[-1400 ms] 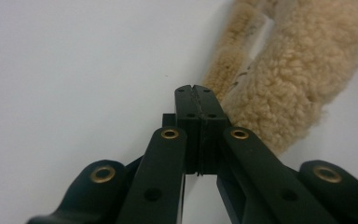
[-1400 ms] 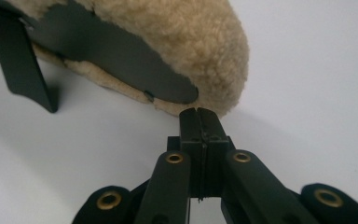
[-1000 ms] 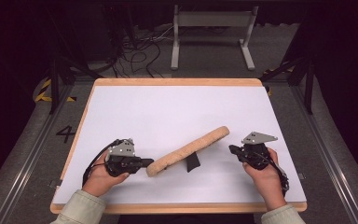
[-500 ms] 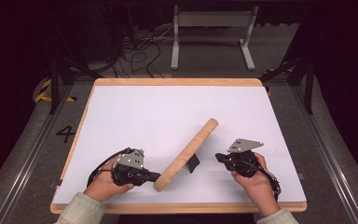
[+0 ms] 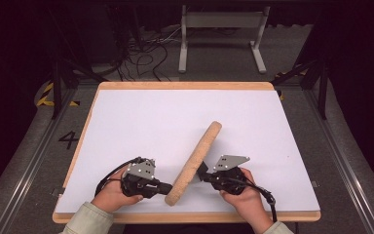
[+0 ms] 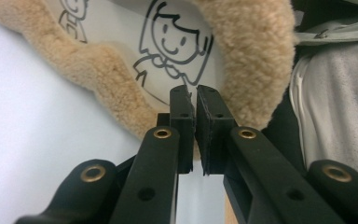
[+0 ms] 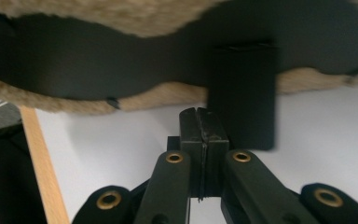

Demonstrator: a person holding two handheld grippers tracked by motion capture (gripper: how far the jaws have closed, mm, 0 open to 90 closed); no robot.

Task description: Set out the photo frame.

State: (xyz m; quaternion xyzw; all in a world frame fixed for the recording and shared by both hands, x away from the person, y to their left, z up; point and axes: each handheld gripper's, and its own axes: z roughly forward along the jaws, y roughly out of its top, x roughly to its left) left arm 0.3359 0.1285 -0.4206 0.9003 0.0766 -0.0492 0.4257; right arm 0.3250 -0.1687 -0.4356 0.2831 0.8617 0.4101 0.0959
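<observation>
A flat picture frame (image 5: 197, 161) with a tan fleece border stands on edge across the near middle of the white table (image 5: 141, 126). In the left gripper view its front (image 6: 256, 56) shows a cartoon drawing. My left gripper (image 5: 164, 187) (image 6: 191, 91) is at the frame's near end. Its jaws have just been opening and stand a narrow slit apart, with nothing seen between them. In the right gripper view the frame's black back (image 7: 121, 56) carries a black stand flap (image 7: 242, 93). My right gripper (image 5: 203, 171) (image 7: 200, 112) is shut and empty, its tips close to that flap.
The table has a wooden rim (image 5: 185, 86), near which both hands work at the front. Beyond its far edge stand a grey metal support (image 5: 221, 29) and loose cables (image 5: 146, 53) on the dark floor. The person's light shirt (image 6: 335, 102) is close behind the frame.
The frame has swung from a low diagonal to a steeper one, its far end moving left. My right gripper has come left up to the frame's back. My left gripper has shifted slightly right.
</observation>
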